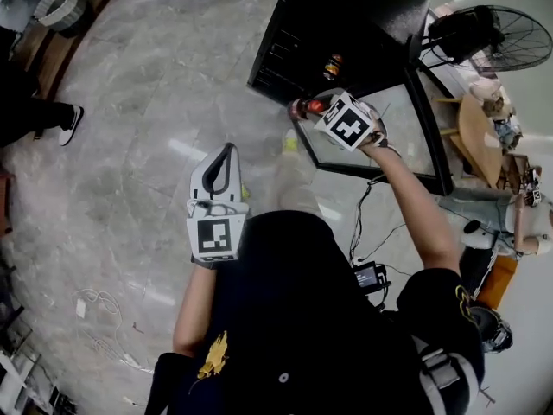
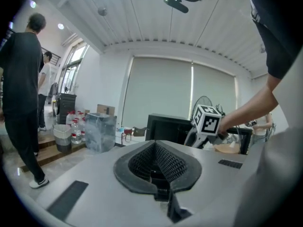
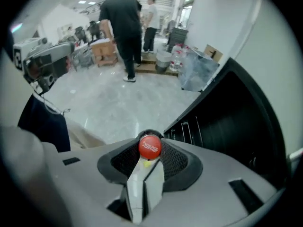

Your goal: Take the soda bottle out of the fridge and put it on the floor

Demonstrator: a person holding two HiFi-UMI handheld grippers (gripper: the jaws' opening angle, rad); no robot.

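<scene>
Head view: the right tool point(image 1: 318, 107) holds a red-capped plastic soda bottle point(image 1: 301, 108) just outside the black cabinet fridge point(image 1: 346, 24). The fridge's glass door point(image 1: 406, 137) swings open beside the tool, and the bottle looks ready to go down to the grey marble floor point(image 1: 130, 145) below. The left tool point(image 1: 228, 150) hangs well apart, seemingly kept clear.

Left gripper view: its jaws meet on nothing.

Right gripper view: the jaws clamp the bottle. Its round red cap, with white lettering, faces the camera and hides the body beneath.
</scene>
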